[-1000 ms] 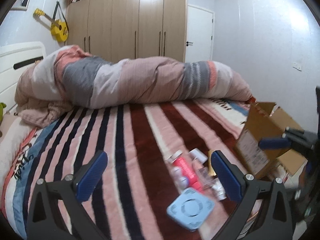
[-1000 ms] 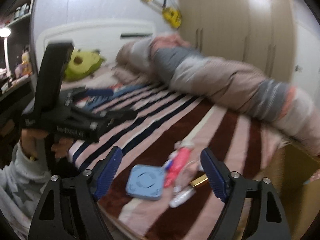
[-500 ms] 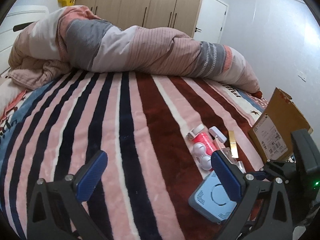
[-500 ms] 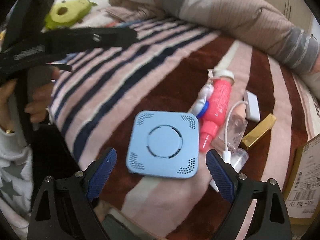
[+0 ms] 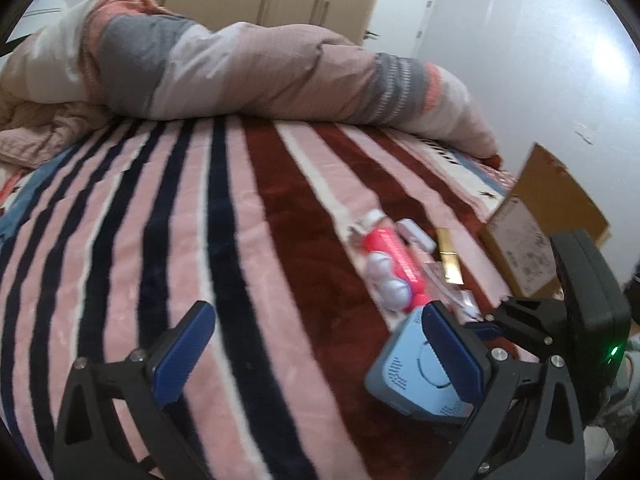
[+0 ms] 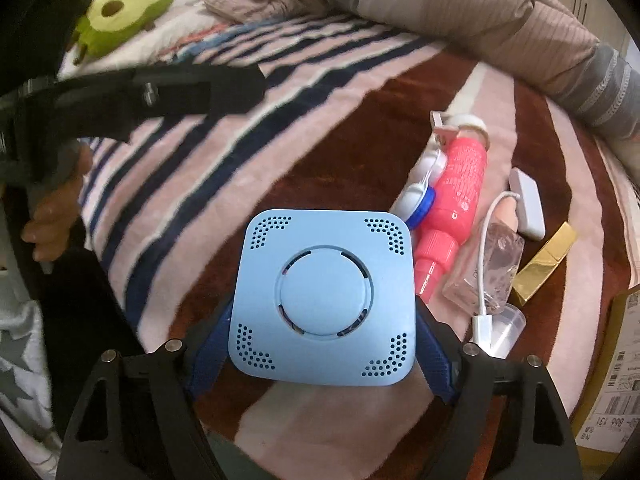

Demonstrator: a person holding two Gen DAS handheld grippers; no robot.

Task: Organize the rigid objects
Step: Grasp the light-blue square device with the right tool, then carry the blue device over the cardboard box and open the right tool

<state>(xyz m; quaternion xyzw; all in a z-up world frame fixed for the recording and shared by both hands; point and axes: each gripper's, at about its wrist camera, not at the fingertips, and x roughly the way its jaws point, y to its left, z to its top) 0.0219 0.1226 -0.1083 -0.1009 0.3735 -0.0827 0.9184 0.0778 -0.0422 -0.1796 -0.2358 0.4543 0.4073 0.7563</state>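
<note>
Blue box [image 6: 322, 300], square with rounded corners, a round disc at its centre and dotted vents at each corner, lies on the striped blanket [image 6: 320, 128] near the bed's front edge, with the right gripper [image 6: 320, 354] straddling its near side: the blue pads [image 6: 210, 354] sit against the box's left and right flanks, but whether the jaws are pressing it or merely bracketing it cannot be told. In the left wrist view the same box [image 5: 404, 376] appears partly behind the right-hand pad of the left gripper [image 5: 320, 350], whose jaws stand wide apart with nothing between them, above bare blanket [image 5: 200, 220]. Left of the box, in the right wrist view, the person's left hand [image 6: 52, 216] grips the black handle of the left gripper. Just right of the box lies a cluster of small items: a white and blue contact lens case [image 6: 420, 196] touching a pink bottle [image 6: 458, 196], then a clear bottle [image 6: 486, 268] crossed by a white cable [image 6: 486, 248], a white adapter [image 6: 528, 204], and a gold bar [image 6: 546, 262]. A cardboard box [image 6: 616, 368] stands at the right edge of the bed. A rolled quilt [image 5: 240, 72] lies across the far side, and a green plush toy [image 6: 124, 12] sits at the far left corner.
</note>
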